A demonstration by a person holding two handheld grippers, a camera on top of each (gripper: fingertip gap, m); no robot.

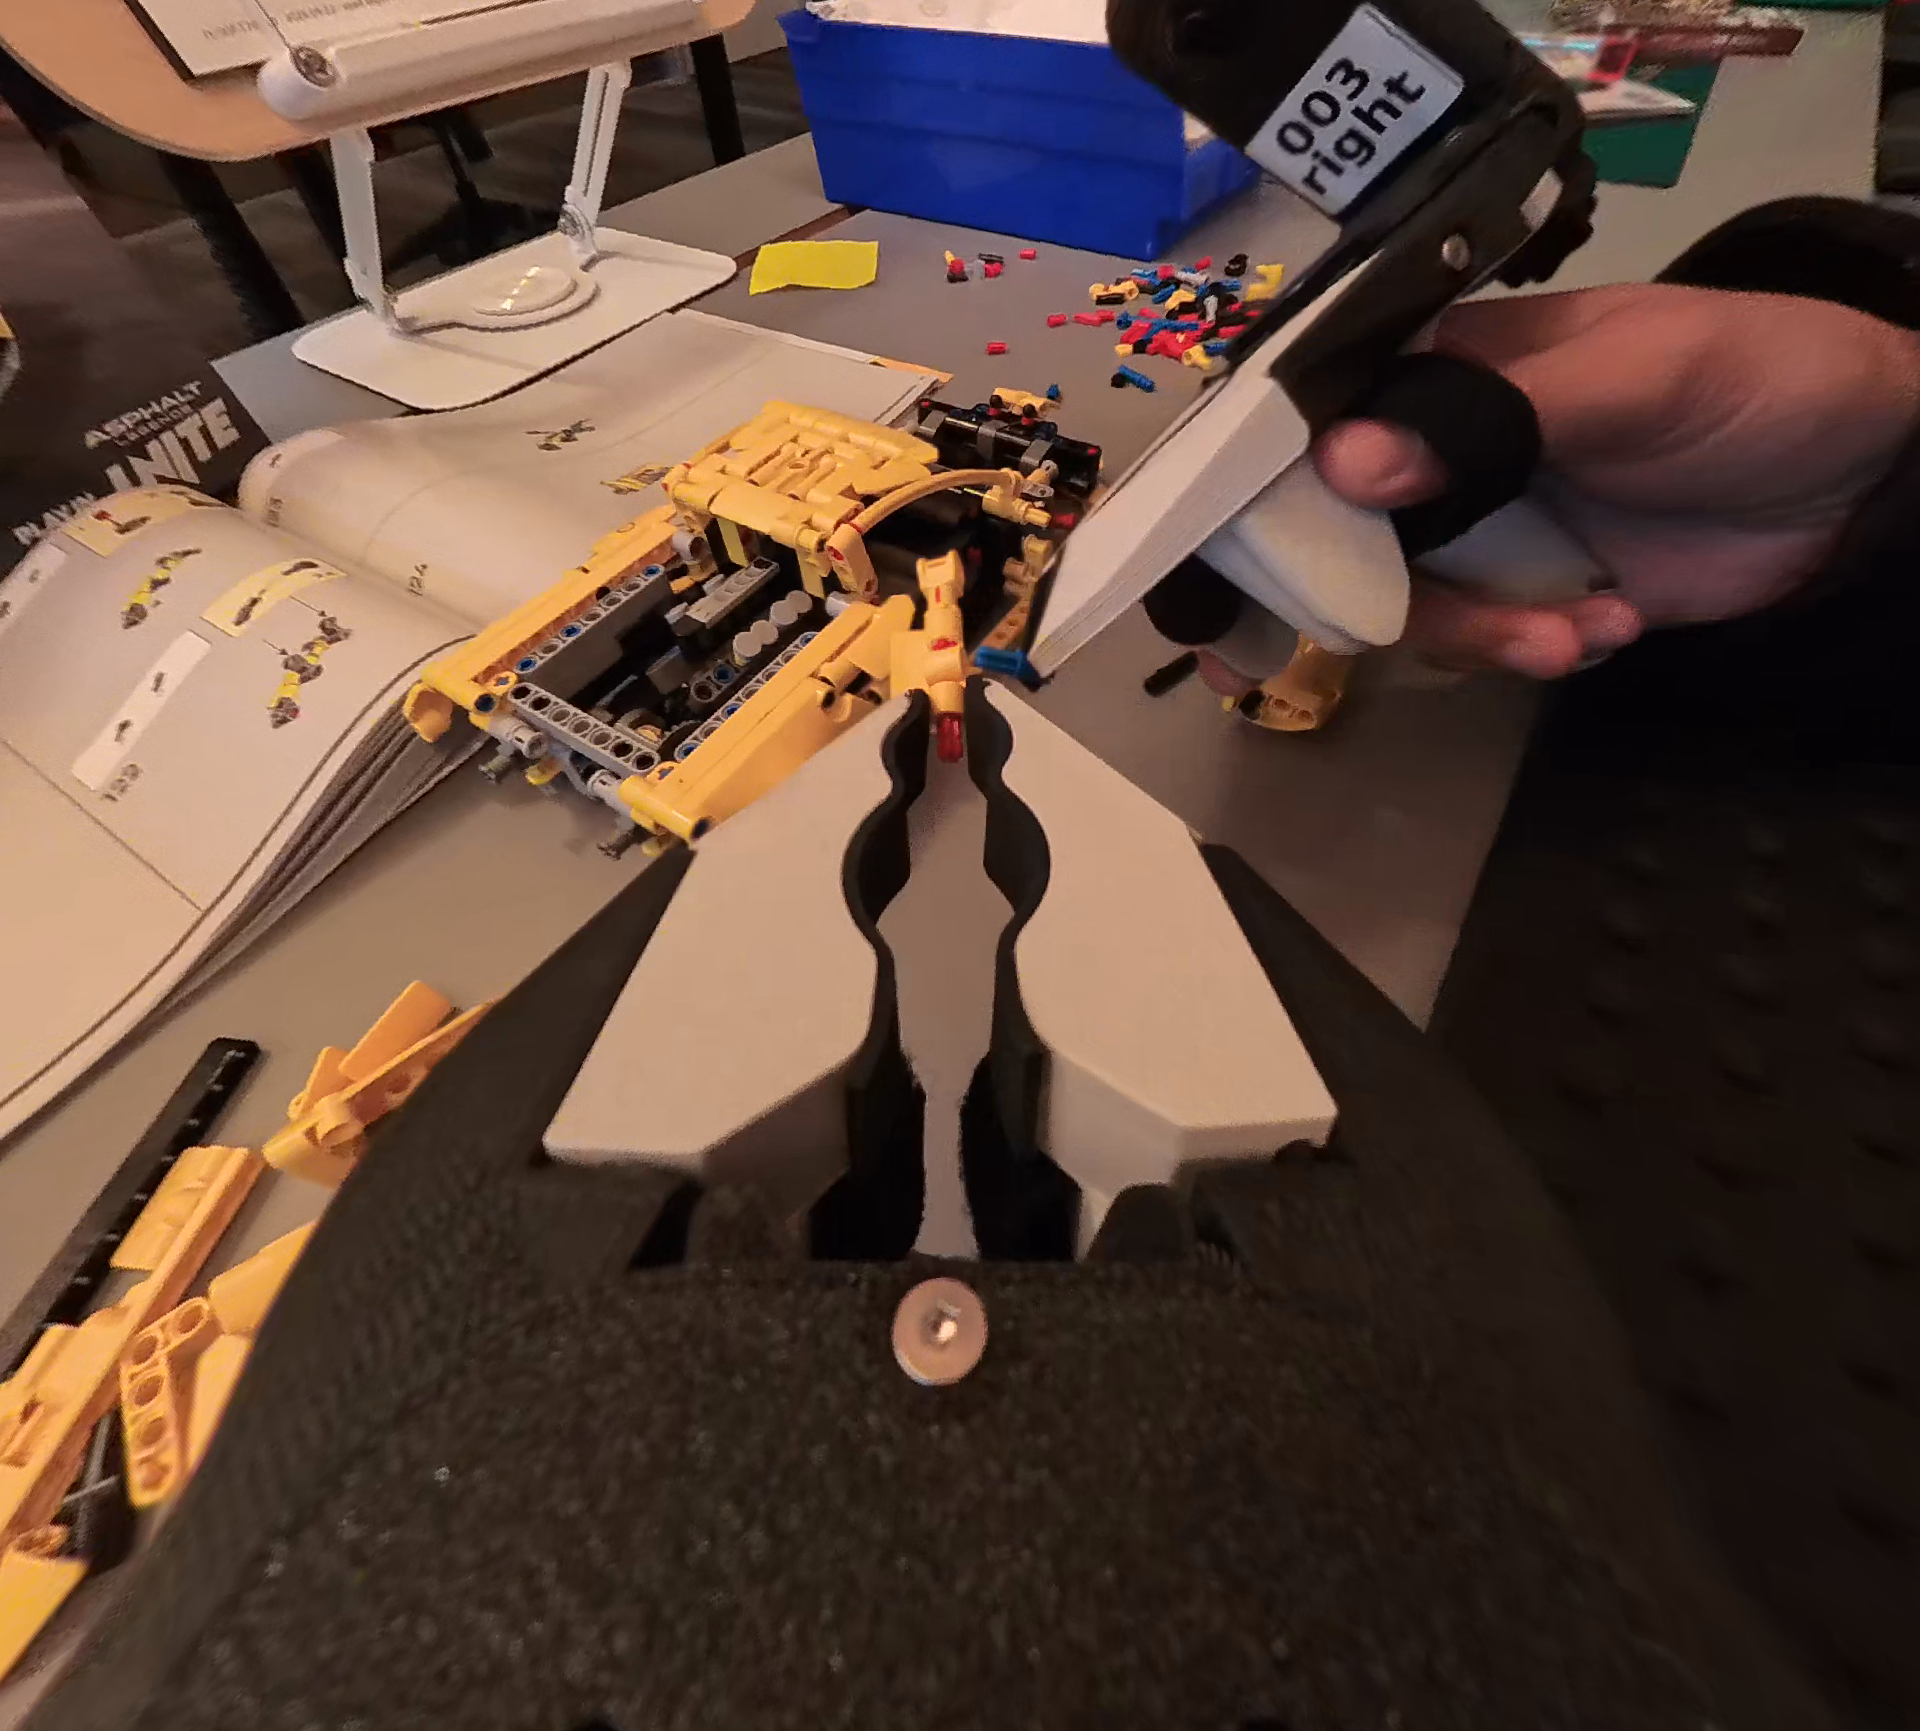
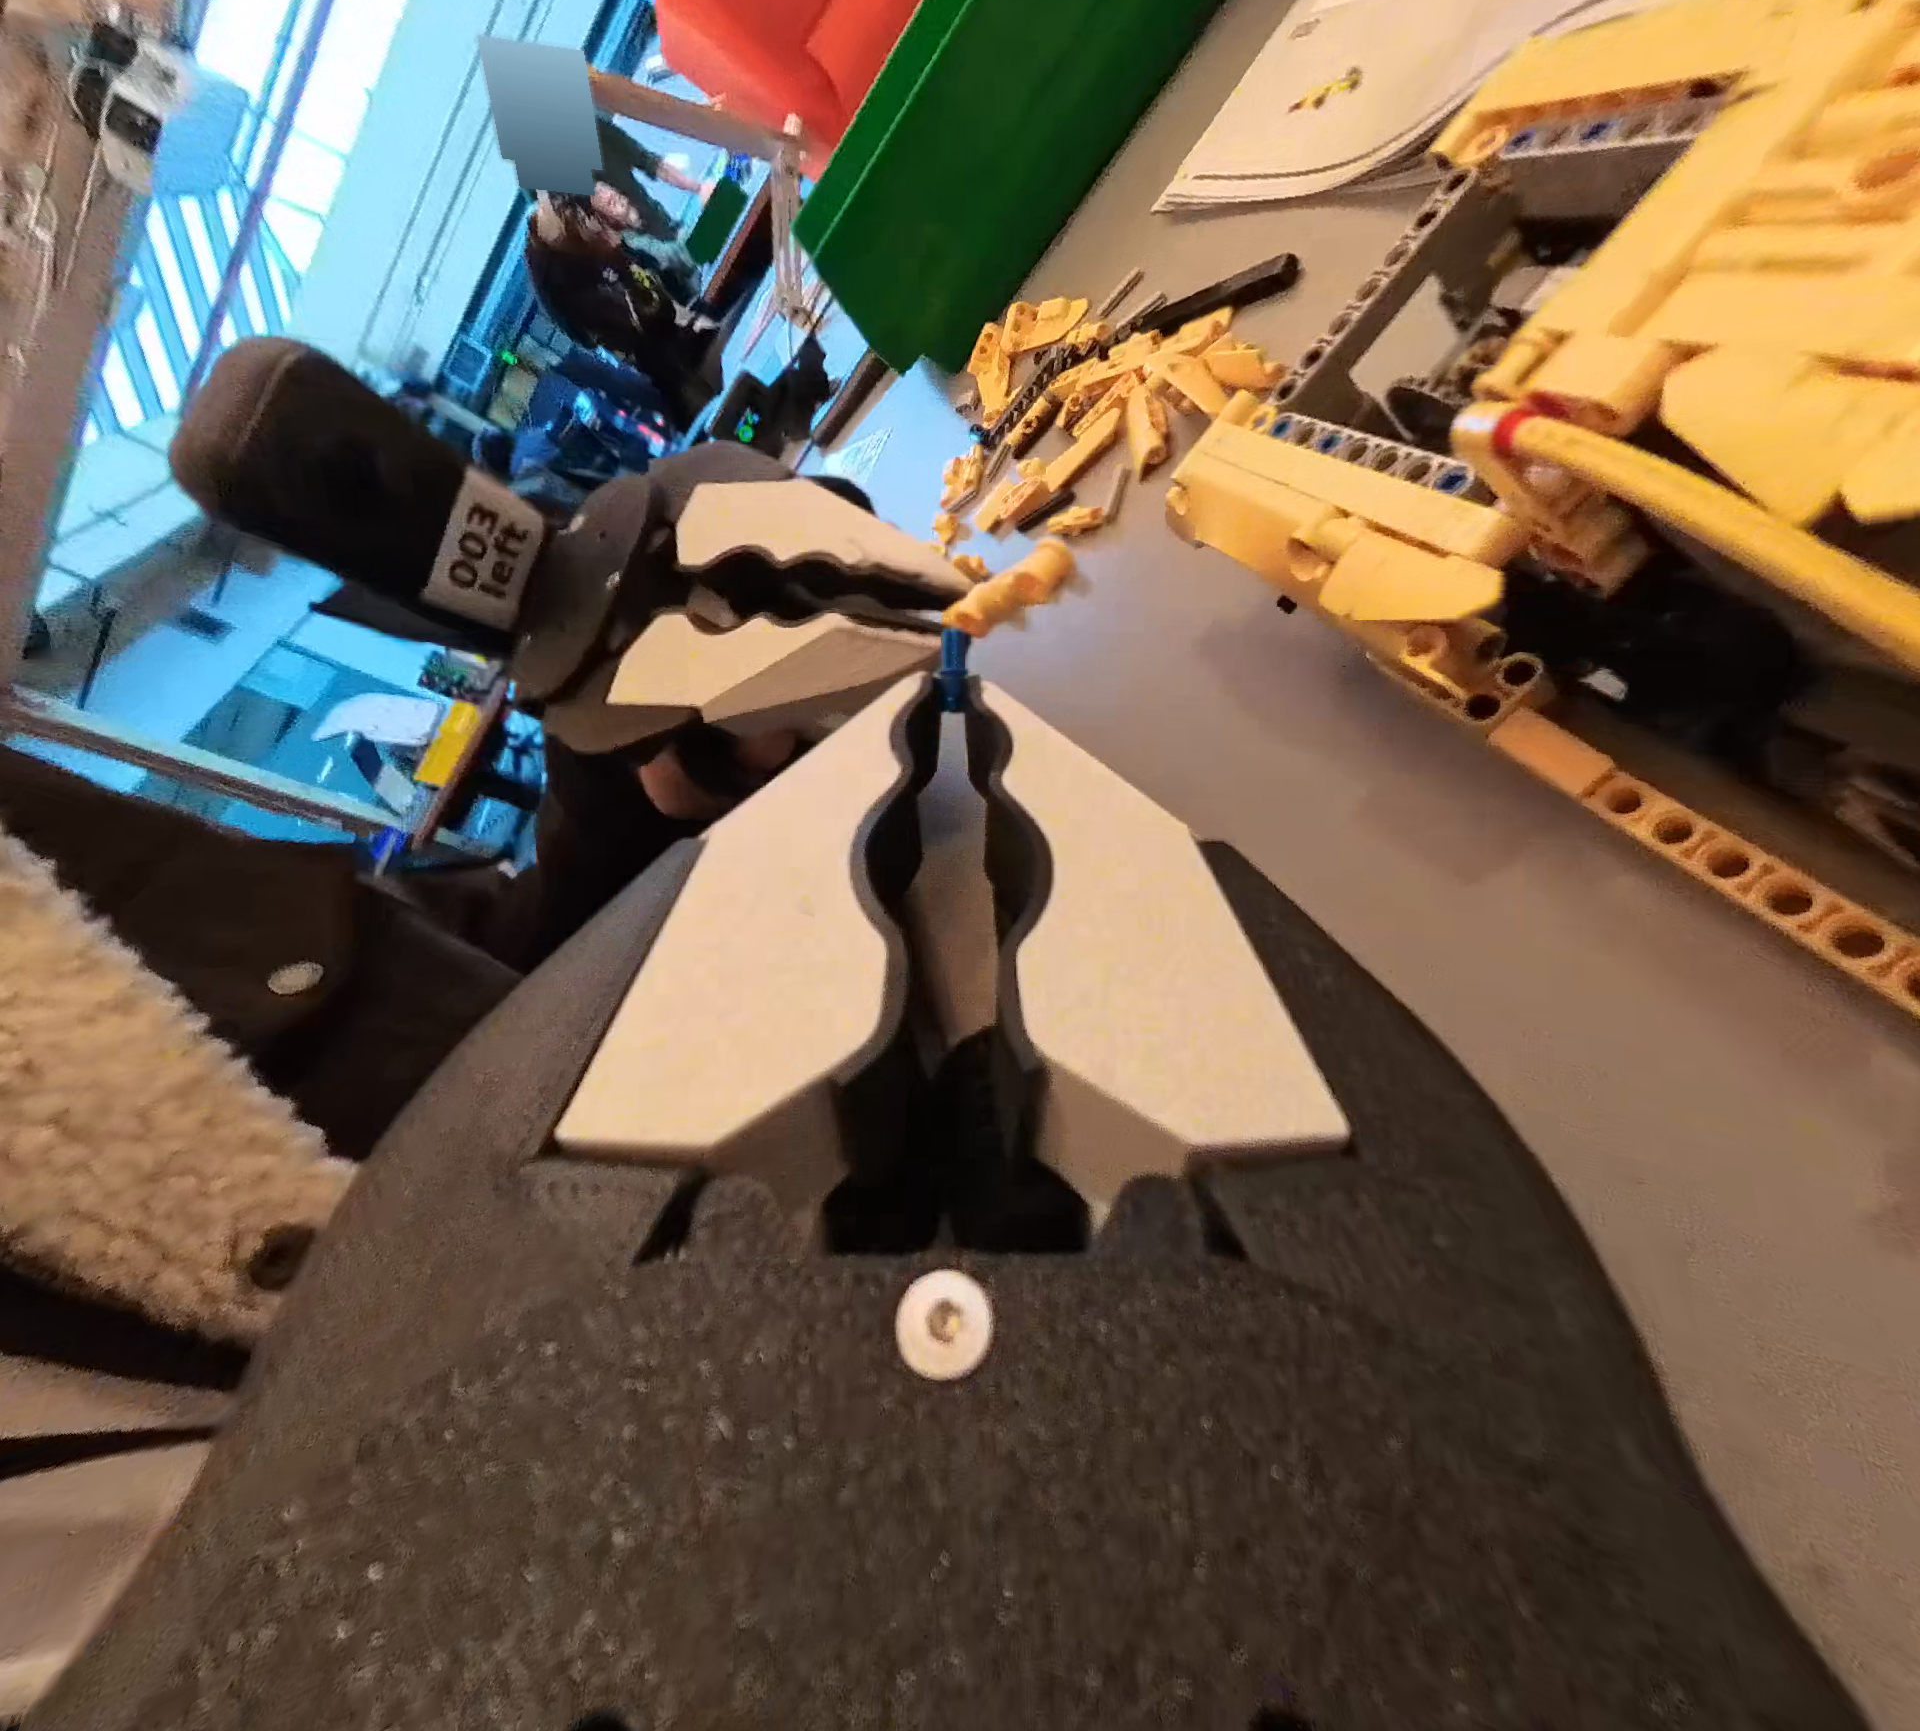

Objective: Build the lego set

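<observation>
A half-built yellow Lego car (image 1: 748, 580) lies on the grey table (image 1: 1299, 850), partly on an open instruction booklet (image 1: 260, 642). My left gripper (image 1: 948, 710) is shut on a small yellow connector (image 1: 940, 632) with a red pin end, held just in front of the car. My right gripper (image 2: 951, 696) is shut on a blue pin (image 2: 951, 668), whose tip meets the yellow connector (image 2: 1013, 585). The left gripper (image 2: 948, 609) shows from the side in the right wrist view. The right gripper (image 1: 1034, 655) and the blue pin (image 1: 1000, 661) show in the left wrist view. The car (image 2: 1558, 434) lies to the right.
Loose yellow parts (image 1: 156, 1318) and a black beam (image 1: 135, 1172) lie front left; they also show in the right wrist view (image 2: 1091, 403). A pile of small pins (image 1: 1174, 320), a blue bin (image 1: 997, 112), a document stand (image 1: 499, 310) and a green bin (image 2: 1039, 71) stand around. The tips of both grippers are at nearly the same place.
</observation>
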